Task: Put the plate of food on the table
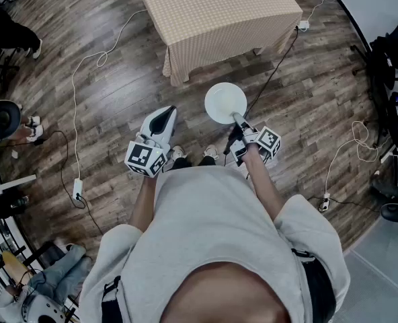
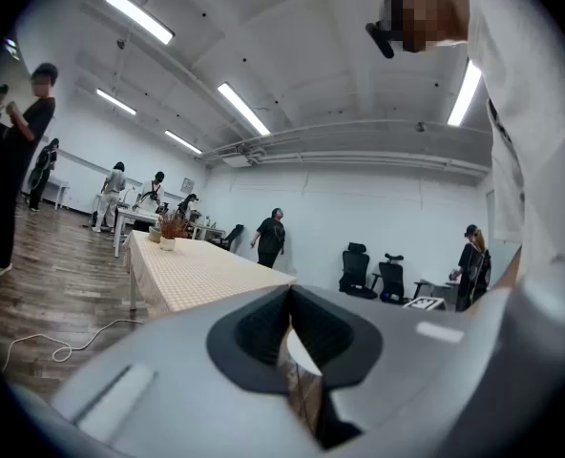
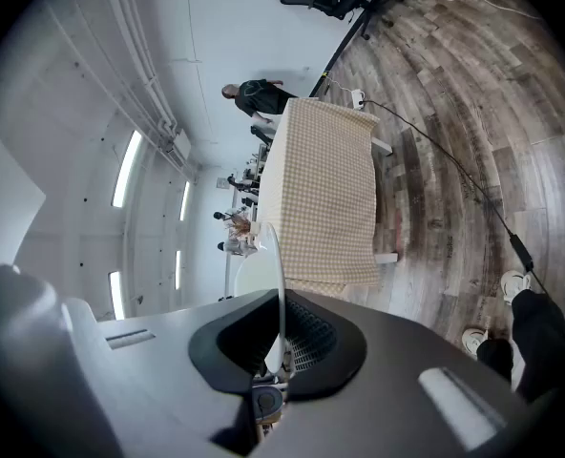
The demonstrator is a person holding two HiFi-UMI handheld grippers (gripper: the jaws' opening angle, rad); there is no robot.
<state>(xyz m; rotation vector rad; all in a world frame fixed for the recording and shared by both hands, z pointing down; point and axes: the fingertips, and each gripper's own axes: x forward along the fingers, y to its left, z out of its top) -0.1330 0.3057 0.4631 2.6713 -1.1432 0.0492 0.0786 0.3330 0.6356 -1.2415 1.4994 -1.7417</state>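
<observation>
at your 12 o'clock: long rectangular table under a beige checked cloth, well apart from you across the dark wood-plank floor.
plate: round white plate, in the air at 1 o'clock, short of the table.
right gripper: you have it clenched on the plate's near rim, at its 5 o'clock.
left gripper: jaws pressed together, empty, at 11 o'clock, near the plate but apart from it.

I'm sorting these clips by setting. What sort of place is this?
Probably a big open lab or workroom, not a home: office chairs stand along a bare white wall, cables trail across the wood floor, and people stand about beyond a long cloth-covered table.
</observation>
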